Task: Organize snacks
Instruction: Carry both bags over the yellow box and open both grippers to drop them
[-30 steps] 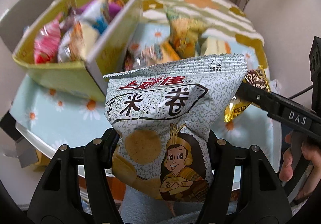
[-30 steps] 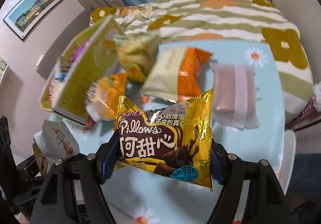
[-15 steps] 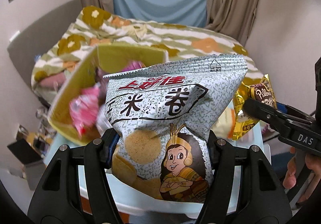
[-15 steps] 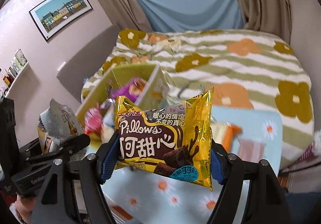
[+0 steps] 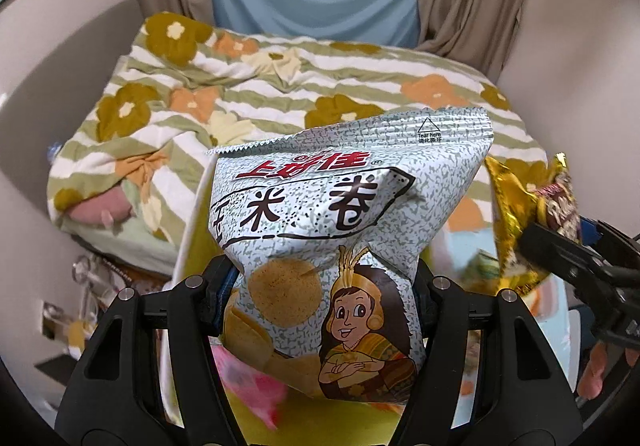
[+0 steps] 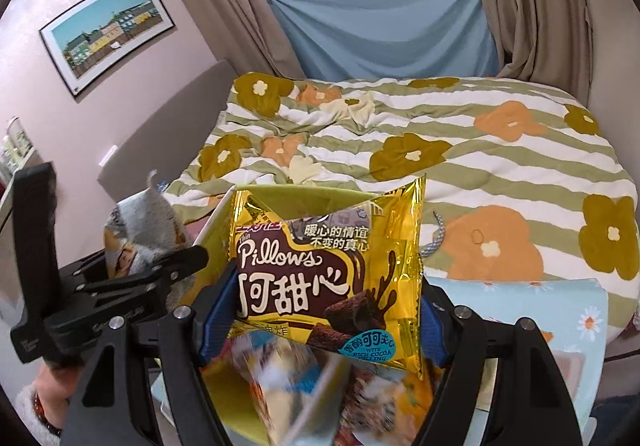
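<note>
Left wrist view: my left gripper (image 5: 320,298) clamps a speckled white corn-roll bag (image 5: 340,242) upright above the yellow-green box (image 5: 192,222). Right wrist view: my right gripper (image 6: 320,310) pinches a gold Pillows packet (image 6: 328,266) over the same box (image 6: 216,222), its blurred snacks (image 6: 288,374) beneath.

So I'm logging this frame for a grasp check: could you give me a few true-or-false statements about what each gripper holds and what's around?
1. The left gripper is shut on the grey speckled corn-roll snack bag. True.
2. The right gripper is open and holds nothing. False: it is shut on the gold and brown Pillows cocoa snack packet.
3. The grey bag's tear-here notch points upward. True.
4. The bedspread behind is plain blue. False: it has green and white stripes with orange and olive flowers.
5. The yellow-green cardboard box sits behind the gold packet. True.
</note>
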Tool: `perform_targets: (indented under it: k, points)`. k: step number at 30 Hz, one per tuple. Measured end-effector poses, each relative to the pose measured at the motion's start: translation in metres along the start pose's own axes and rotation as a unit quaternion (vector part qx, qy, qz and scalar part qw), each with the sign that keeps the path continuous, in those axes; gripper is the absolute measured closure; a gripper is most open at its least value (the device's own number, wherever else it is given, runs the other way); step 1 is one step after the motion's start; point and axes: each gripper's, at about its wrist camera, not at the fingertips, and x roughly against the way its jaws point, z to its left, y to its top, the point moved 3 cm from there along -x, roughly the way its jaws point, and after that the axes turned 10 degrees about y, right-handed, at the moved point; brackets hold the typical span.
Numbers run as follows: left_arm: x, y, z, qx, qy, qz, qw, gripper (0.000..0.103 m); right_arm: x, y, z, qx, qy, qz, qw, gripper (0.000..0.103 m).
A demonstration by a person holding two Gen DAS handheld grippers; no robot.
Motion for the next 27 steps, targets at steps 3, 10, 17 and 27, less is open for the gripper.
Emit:
perform_targets:
  k: [3, 10, 17, 27]
  points:
    - [-0.03, 0.01, 0.008, -0.016, -0.01, 0.02, 0.9996, 0.041, -0.023, 0.008, 0.003, -0.016, -0.018, 0.005, 1.0, 0.031]
    - [-0.076, 0.022, 0.02, -0.028, -0.033, 0.045, 0.9981, 0.0, -0.059, 0.012, 0.0, -0.053, -0.051, 0.015, 0.997, 0.031]
    - [-0.067, 0.014, 0.036, -0.022, -0.044, 0.036, 0.9981, 0.0, -0.069, 0.008, 0.009, -0.062, -0.068, 0.021, 0.996, 0.031]
    - [-0.037, -0.025, 0.056, 0.002, -0.018, 0.043, 0.9989, 0.0, -0.067, 0.011, 0.028, -0.037, -0.057, 0.026, 0.997, 0.029]
